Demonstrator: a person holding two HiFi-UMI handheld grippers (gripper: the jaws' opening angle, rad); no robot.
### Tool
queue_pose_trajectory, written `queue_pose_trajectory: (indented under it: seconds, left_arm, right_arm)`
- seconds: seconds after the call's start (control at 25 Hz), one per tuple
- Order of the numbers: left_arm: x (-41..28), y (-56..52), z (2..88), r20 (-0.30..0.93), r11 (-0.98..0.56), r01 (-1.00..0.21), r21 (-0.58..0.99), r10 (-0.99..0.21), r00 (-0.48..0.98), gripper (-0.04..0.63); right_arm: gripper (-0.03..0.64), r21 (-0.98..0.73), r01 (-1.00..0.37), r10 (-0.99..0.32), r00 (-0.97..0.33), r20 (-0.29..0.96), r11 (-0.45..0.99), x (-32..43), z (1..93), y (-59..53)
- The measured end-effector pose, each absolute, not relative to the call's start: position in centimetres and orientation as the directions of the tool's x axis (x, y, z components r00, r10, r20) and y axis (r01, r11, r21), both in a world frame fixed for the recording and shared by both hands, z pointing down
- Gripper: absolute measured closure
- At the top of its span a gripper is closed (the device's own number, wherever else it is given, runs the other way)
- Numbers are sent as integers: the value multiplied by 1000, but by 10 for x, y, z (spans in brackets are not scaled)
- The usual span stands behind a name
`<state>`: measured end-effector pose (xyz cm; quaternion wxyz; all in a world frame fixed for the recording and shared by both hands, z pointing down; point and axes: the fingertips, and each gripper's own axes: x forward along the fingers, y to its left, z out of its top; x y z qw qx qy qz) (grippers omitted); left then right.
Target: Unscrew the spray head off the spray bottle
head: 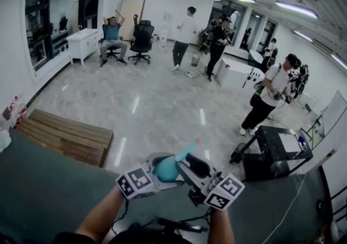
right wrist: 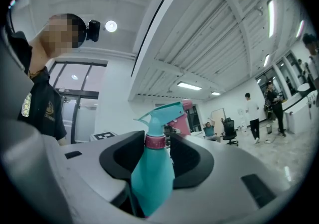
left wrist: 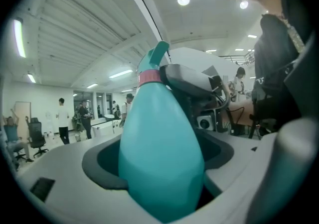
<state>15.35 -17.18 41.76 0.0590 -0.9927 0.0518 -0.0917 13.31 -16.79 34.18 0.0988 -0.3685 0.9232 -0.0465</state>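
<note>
Left gripper (left wrist: 159, 161) fingers clamp the teal plastic spray bottle (left wrist: 160, 133) body. Right gripper (right wrist: 158, 156) fingers flank its pink collar (right wrist: 155, 142), slightly parted, bottle axis running along them.

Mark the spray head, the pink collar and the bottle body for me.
spray head (right wrist: 163, 112): right gripper view, on its teal top.
pink collar (right wrist: 155, 142): right gripper view, middle of the ring.
bottle body (left wrist: 159, 148): left gripper view, widest teal part.
</note>
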Motion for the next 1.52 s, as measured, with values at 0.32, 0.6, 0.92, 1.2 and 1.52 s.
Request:
queue_pose_trajectory:
  seconds: [0.32, 0.6, 0.92, 1.2, 1.52]
  left_arm:
    - [149, -210, 416, 195, -920, -321, -227, -365, 910, 173]
    - [153, -209, 424, 243, -901, -321, -291, -394, 886, 173]
    - [147, -186, 419, 252, -959, -157, -234, -216, 943, 173]
    - [144, -166, 416, 265, -981, 8, -196, -45, 963, 173]
    - [146, -189, 413, 184, -972, -174, -156, -201, 962, 173]
  right_arm:
    - [454, -164, -787, -804, -582, -123, 595, 139, 339, -182]
    - [486, -214, -800, -827, -549, -120, 561, 141, 339, -189]
    - [491, -205, -711, -740, -652, -166, 672, 133, 336, -172]
    - [489, -166, -618, -640, -747, -180, 769, 129, 335, -159]
    - [411, -188, -704, -728, -650, -221, 685, 141, 330, -164]
